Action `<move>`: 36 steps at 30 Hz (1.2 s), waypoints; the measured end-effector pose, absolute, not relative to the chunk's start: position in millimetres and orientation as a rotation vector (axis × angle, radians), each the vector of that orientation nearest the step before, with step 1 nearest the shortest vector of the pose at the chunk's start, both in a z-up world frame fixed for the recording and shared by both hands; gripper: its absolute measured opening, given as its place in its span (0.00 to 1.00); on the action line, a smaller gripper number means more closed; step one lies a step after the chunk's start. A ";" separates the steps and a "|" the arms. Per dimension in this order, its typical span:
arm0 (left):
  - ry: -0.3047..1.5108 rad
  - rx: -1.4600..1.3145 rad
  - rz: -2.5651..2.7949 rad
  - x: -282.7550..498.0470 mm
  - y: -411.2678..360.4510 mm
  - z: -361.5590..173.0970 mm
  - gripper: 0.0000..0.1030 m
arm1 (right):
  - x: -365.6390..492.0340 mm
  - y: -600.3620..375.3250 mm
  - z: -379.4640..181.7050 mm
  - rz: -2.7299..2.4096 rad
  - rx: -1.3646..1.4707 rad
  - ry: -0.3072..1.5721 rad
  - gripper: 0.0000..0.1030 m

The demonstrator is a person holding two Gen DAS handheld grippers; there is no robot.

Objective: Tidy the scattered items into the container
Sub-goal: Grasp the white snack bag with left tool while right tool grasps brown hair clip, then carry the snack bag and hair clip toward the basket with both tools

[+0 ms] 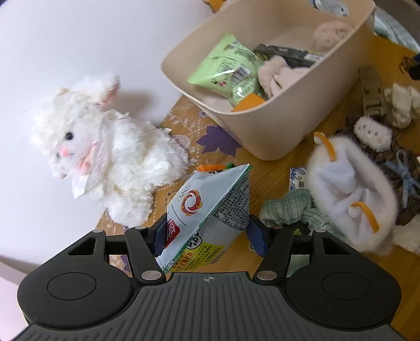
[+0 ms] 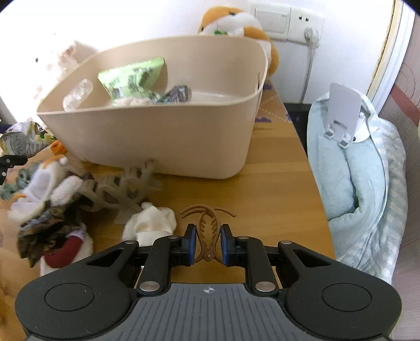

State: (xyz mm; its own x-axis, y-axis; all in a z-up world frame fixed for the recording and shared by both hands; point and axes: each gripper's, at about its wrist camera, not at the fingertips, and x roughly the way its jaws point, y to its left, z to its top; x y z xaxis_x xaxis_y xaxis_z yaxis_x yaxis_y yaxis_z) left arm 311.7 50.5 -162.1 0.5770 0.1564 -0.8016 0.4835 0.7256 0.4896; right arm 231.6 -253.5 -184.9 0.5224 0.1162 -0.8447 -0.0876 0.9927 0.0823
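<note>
Nearest in the left wrist view, the left gripper (image 1: 207, 233) is closed part-way on a white snack packet (image 1: 207, 207), its blue pads pressing the packet's lower sides; the packet's long axis runs away from the camera, its sealed top edge tilted up toward the container. In the right wrist view, the right gripper (image 2: 207, 245) is at a narrow opening, clamped on one brown hair claw clip (image 2: 207, 230); the clip's hinge end sits between the pads and its curved teeth point forward, over the wooden tabletop (image 2: 275, 188). Just left of that clip lies a cream scrap of soft cloth (image 2: 152, 220), and beyond it a beige hair claw clip (image 2: 123, 191) lies on its side, its teeth nearly touching the container wall. Further left is a heap of soft things, including a white pouch with orange cords (image 1: 351, 194) lying open-mouthed beside a green checked cloth (image 1: 291, 209). One white plush rabbit (image 1: 105, 147) sits upright on the patterned mat (image 1: 183, 126) near the wall, well left of the packet. Past all this stands the single beige container (image 2: 157, 136), open at the top; inside lean one green snack packet (image 1: 225, 68), a dark wrapper (image 1: 286, 53) and pale fluffy pieces (image 1: 278, 76). Behind the container an orange-and-white plush (image 2: 236, 21) rests against the wall, and to the right a light blue blanket (image 2: 362, 178) is bundled off the tabletop's edge.
</note>
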 end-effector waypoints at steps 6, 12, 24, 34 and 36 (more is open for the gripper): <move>0.919 0.693 -0.193 292.3 49.1 -140.6 0.61 | 216.0 -255.8 -162.2 0.139 0.040 0.965 0.17; 0.859 0.611 -0.200 283.6 41.5 -111.4 0.61 | 208.8 -253.8 -143.0 0.156 0.049 0.920 0.17; 0.700 0.537 -0.247 287.1 1.4 -62.6 0.61 | 215.6 -251.8 -97.6 0.194 0.066 0.801 0.17; 0.667 0.425 -0.244 321.1 -37.2 -62.3 0.61 | 253.0 -260.3 -73.6 0.185 0.101 0.699 0.17; 0.675 0.397 -0.235 328.6 -42.9 -67.4 0.61 | 262.5 -263.4 -74.9 0.171 0.130 0.693 0.17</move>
State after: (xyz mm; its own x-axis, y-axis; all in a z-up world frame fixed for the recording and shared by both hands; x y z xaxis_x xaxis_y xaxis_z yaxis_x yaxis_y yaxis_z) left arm 328.6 -42.9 -67.4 0.7585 -0.0826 -0.6464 0.3360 0.8995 0.2793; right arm 262.5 -263.4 -74.9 0.7565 0.1995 -0.6229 -0.1132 0.9779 0.1758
